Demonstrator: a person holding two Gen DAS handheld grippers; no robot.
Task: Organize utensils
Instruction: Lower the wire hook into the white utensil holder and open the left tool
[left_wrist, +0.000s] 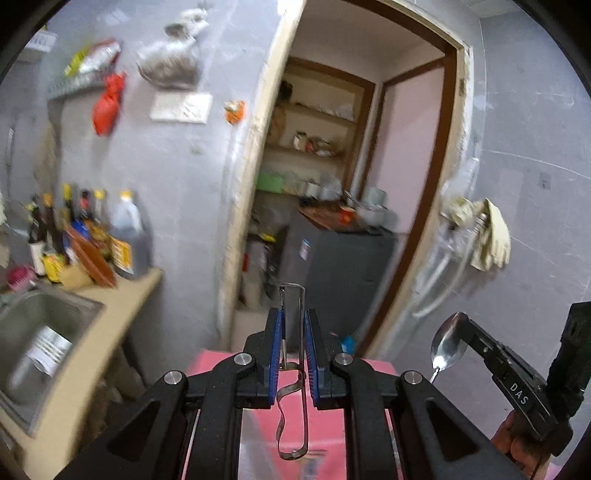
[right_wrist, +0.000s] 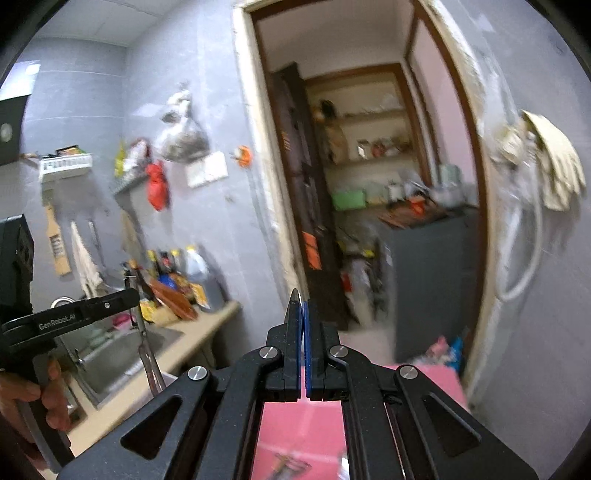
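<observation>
My left gripper (left_wrist: 293, 317) is shut on a pair of metal tongs (left_wrist: 291, 369), held upright in the air; their looped handle hangs below the blue pads. The tongs also show in the right wrist view (right_wrist: 144, 332), gripped by the left gripper (right_wrist: 129, 295). My right gripper (right_wrist: 303, 306) is shut on a metal spoon (right_wrist: 295, 297), seen edge-on with its tip just above the pads. In the left wrist view the spoon's bowl (left_wrist: 447, 345) sticks out of the right gripper (left_wrist: 467, 330). Both grippers are lifted above a pink surface (left_wrist: 328, 417).
A steel sink (left_wrist: 44, 332) with a metal canister (left_wrist: 40, 354) sits in a beige counter (left_wrist: 122, 310) at left, with sauce bottles (left_wrist: 85, 232) behind. An open doorway (left_wrist: 332, 184) leads to shelves and a grey cabinet (left_wrist: 332, 273). Cloths (left_wrist: 487, 236) hang on the right wall.
</observation>
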